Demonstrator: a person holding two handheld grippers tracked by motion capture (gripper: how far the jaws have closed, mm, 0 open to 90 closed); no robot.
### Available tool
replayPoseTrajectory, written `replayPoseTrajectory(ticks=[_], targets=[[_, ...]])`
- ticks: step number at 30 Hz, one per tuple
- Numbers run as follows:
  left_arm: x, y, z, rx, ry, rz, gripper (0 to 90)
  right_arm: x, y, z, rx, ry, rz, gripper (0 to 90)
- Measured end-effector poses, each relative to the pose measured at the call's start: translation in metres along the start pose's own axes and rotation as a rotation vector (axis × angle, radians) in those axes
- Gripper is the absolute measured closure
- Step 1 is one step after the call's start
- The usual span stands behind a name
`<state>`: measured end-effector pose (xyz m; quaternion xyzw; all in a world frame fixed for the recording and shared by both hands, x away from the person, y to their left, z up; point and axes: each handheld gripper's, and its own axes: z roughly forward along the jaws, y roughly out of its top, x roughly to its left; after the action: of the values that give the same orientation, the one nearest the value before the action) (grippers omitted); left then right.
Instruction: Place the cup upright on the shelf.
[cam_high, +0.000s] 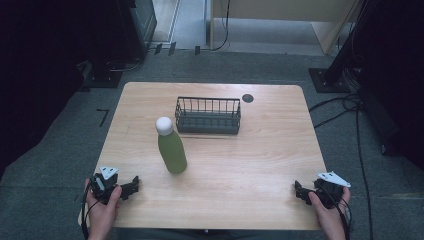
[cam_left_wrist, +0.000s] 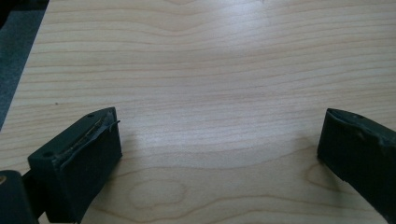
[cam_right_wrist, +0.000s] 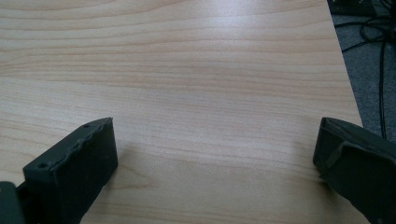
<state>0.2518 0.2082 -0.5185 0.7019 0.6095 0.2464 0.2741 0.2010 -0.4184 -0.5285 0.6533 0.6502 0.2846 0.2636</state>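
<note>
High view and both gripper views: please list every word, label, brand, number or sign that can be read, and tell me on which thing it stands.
There are none to read.
Green bottle with white cap: no label or print shows.
Black wire basket: no tag or text.
Wooden table: bare wood grain; the dark round spot near its far edge carries no marking.
Left gripper and right gripper: plain black jaws, no print.
</note>
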Motion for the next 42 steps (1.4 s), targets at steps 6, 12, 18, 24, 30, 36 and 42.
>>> replayPoseTrajectory(ticks=[6,12,18,24,30,36,42], targets=[[-0.006,0.005,-0.002,0.005,-0.009,0.016,0.0,0.0,0.0,0.0,0.0,0.0,0.0,0.0],[-0.015,0.012,-0.013,-0.062,-0.05,0.037,0.0,0.0,0.0,0.0,0.0,0.0,0.0,0.0],[-0.03,0.02,-0.022,-0.099,-0.081,0.068,0.0,0.0,0.0,0.0,0.0,0.0,0.0,0.0],[-0.04,0.028,-0.029,-0.127,-0.108,0.08,0.0,0.0,0.0,0.0,0.0,0.0,0.0,0.0],[-0.052,0.036,-0.033,-0.146,-0.14,0.101,0.0,0.0,0.0,0.0,0.0,0.0,0.0,0.0],[-0.063,0.042,-0.037,-0.168,-0.171,0.111,0.0,0.0,0.0,0.0,-0.001,0.0,-0.001,0.0],[-0.073,0.049,-0.039,-0.188,-0.189,0.122,0.0,0.0,0.0,0.0,-0.001,0.0,-0.001,0.0]])
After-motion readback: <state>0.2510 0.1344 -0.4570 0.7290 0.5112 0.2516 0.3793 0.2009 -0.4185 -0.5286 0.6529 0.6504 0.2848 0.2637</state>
